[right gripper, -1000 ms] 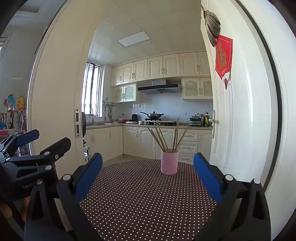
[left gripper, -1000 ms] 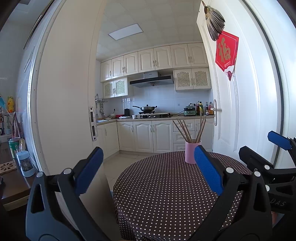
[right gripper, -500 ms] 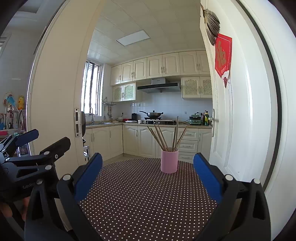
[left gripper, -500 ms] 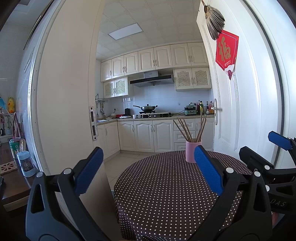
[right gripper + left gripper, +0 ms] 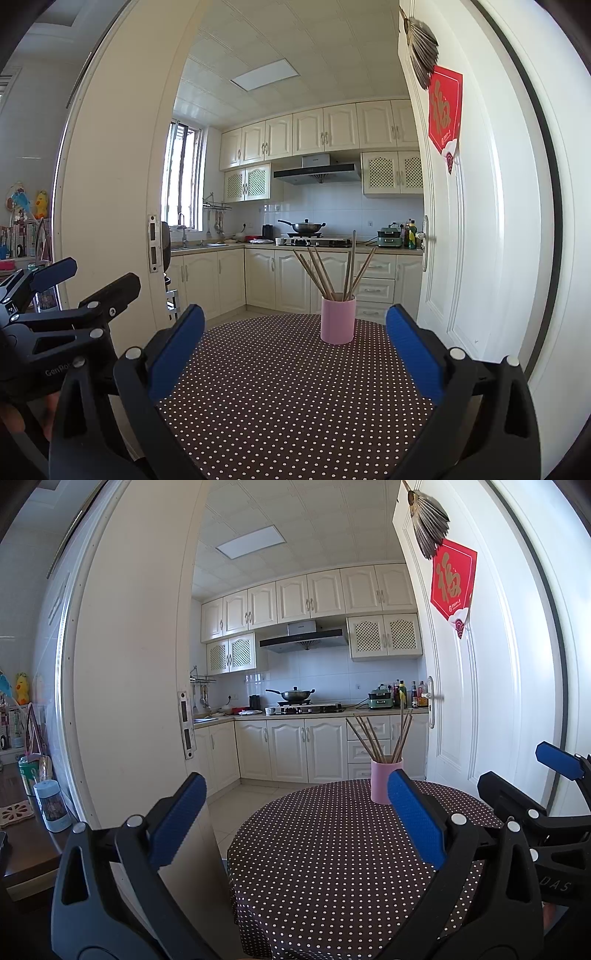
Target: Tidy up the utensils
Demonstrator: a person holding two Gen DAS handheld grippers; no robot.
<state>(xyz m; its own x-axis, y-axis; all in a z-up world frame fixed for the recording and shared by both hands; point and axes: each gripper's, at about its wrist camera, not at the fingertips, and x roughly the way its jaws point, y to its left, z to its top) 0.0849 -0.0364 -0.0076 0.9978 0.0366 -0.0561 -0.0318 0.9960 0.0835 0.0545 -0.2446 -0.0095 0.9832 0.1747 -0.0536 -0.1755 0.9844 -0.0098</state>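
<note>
Nothing has shifted since earlier frames — both tools, left (image 5: 295, 812) and right (image 5: 295, 339), hover spread apart before the pink cylindrical cup (image 5: 338, 320) of wooden chopsticks (image 5: 325, 273) on the polka-dot-clothed desk (image 5: 280, 398).

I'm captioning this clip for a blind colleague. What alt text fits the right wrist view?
A pink cup holding wooden chopsticks stands upright on a dark polka-dot tablecloth, framed between the open blue-padded fingers of the right gripper. The left gripper, also open and empty, shows at the left edge. Behind is a doorway to a cream-cabinet kitchen.
</note>
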